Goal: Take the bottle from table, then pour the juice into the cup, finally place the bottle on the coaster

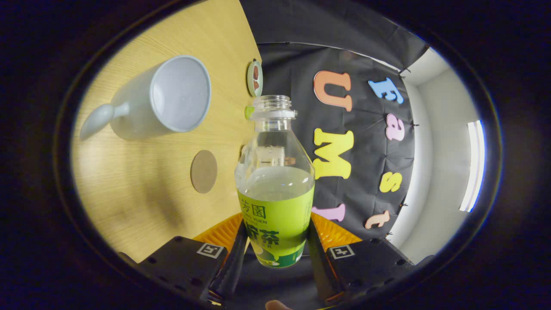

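A clear plastic bottle (275,172) with a green label and no cap is held between my fingers, my gripper (275,241) shut on its labelled lower half. Pale juice fills it to about half, and its surface runs across the bottle. The view is rolled, so the wooden table (142,189) stands beside the bottle. A pale grey cup (168,99) with a handle rests on the table, its open mouth facing me, apart from the bottle's neck. A round brown coaster (203,171) lies on the table between the cup and the bottle.
A small round green-rimmed object (255,77) and a small green cap (249,112) sit at the table's far edge, near the bottle's neck. Beyond them hangs the black cloth wall (357,142), with a white wall and a lit strip past it.
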`<state>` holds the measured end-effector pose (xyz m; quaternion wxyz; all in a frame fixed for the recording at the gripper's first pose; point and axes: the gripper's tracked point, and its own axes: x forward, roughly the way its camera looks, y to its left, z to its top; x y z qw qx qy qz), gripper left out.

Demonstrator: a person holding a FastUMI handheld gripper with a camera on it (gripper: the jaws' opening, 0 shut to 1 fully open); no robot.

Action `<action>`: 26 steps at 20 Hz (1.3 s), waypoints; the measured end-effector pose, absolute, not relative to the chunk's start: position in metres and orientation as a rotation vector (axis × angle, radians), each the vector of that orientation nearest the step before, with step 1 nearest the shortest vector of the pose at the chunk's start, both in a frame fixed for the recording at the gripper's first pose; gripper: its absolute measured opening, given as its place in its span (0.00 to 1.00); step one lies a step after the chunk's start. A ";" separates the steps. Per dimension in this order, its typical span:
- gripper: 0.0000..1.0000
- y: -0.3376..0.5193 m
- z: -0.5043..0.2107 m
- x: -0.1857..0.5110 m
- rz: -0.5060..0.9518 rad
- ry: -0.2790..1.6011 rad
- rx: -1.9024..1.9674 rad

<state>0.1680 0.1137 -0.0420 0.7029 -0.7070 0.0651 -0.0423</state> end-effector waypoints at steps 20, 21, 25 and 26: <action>0.74 0.117 -0.010 0.159 -0.117 0.104 -1.724; 0.75 0.118 -0.008 0.158 -0.118 0.101 -1.728; 0.74 0.118 -0.005 0.157 -0.123 0.101 -1.736; 0.75 0.118 -0.004 0.158 -0.125 0.100 -1.739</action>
